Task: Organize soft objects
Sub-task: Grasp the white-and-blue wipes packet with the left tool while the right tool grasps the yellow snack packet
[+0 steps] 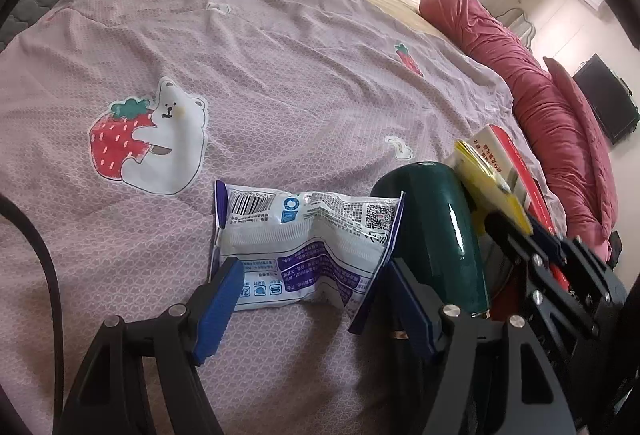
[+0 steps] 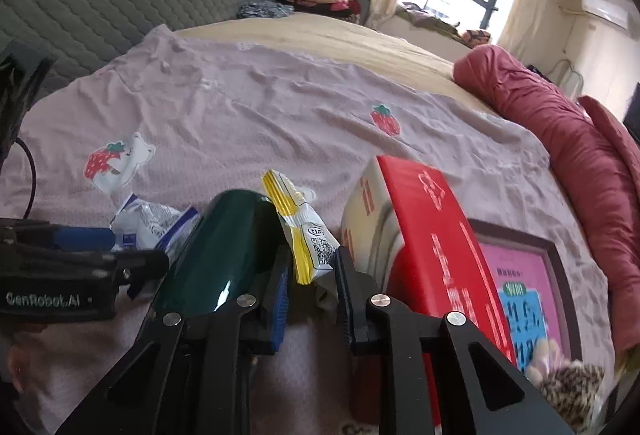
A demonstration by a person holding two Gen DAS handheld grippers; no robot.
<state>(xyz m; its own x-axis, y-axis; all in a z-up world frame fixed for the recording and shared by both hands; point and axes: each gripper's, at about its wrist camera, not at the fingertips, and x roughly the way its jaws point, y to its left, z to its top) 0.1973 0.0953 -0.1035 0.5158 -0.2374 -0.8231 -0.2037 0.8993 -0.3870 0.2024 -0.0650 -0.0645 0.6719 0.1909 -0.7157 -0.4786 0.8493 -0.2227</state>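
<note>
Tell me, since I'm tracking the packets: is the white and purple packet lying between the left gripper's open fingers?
Yes: the white and purple packet lies flat between the left gripper's spread fingers.

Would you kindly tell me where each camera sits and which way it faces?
Left wrist: on the left gripper, angled down at the white packet on the bedspread; shows its own open fingers and the right gripper at right.
Right wrist: on the right gripper, angled down at the yellow packet it pinches; shows its own fingers and the left gripper at left.
Shared: green bottle, both packets, red box, bedspread.
</note>
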